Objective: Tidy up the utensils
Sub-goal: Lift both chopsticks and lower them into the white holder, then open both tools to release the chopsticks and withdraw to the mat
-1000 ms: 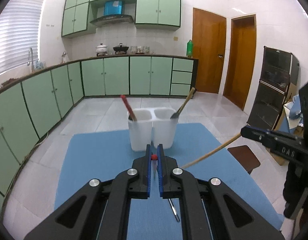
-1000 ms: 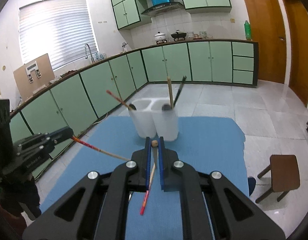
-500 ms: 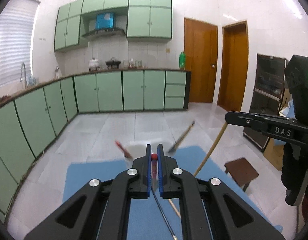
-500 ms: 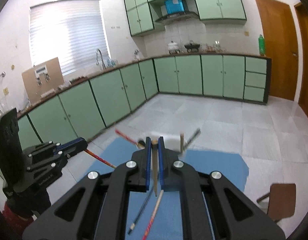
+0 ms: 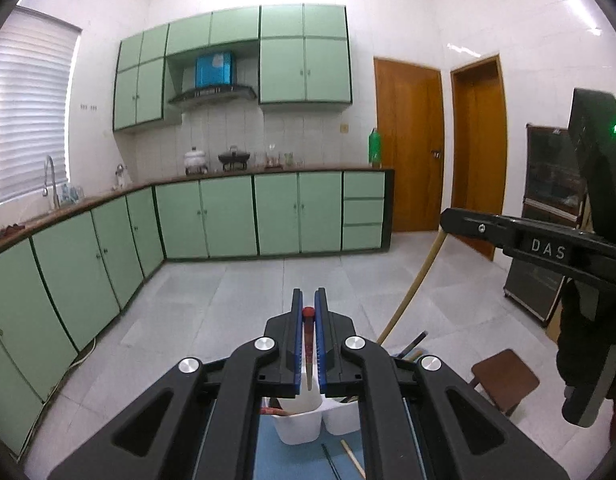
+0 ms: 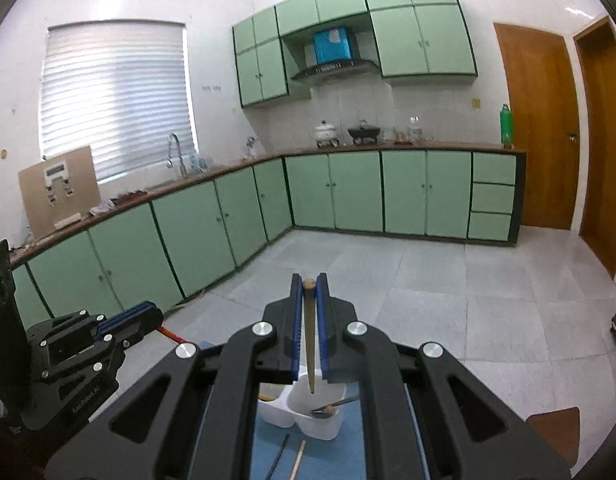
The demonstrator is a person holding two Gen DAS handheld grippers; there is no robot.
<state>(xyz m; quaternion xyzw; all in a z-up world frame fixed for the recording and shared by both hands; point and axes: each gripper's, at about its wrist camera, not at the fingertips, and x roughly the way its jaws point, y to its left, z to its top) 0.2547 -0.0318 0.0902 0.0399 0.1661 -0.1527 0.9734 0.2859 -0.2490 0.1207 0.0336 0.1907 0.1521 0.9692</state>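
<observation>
Left gripper (image 5: 308, 309): jaws clamped on red-tipped chopstick (image 5: 308, 334). Right gripper (image 6: 309, 289): jaws clamped on wooden chopstick (image 6: 310, 336). White two-compartment holder (image 6: 308, 416), lower centre.

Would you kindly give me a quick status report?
Left gripper shut on red-tipped chopstick. Right gripper shut on wooden chopstick. White holder below. Nothing blocking.

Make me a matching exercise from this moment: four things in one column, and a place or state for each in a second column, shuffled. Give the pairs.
Things:
1. red-tipped chopstick
2. tan wooden chopstick
3. white two-compartment holder
4. green bottle

Place or state:
A. on the blue mat
B. clamped in the left gripper
C. at the end of the counter by the door
D. clamped in the right gripper

Pairs: 1-B, 2-D, 3-A, 4-C
</observation>
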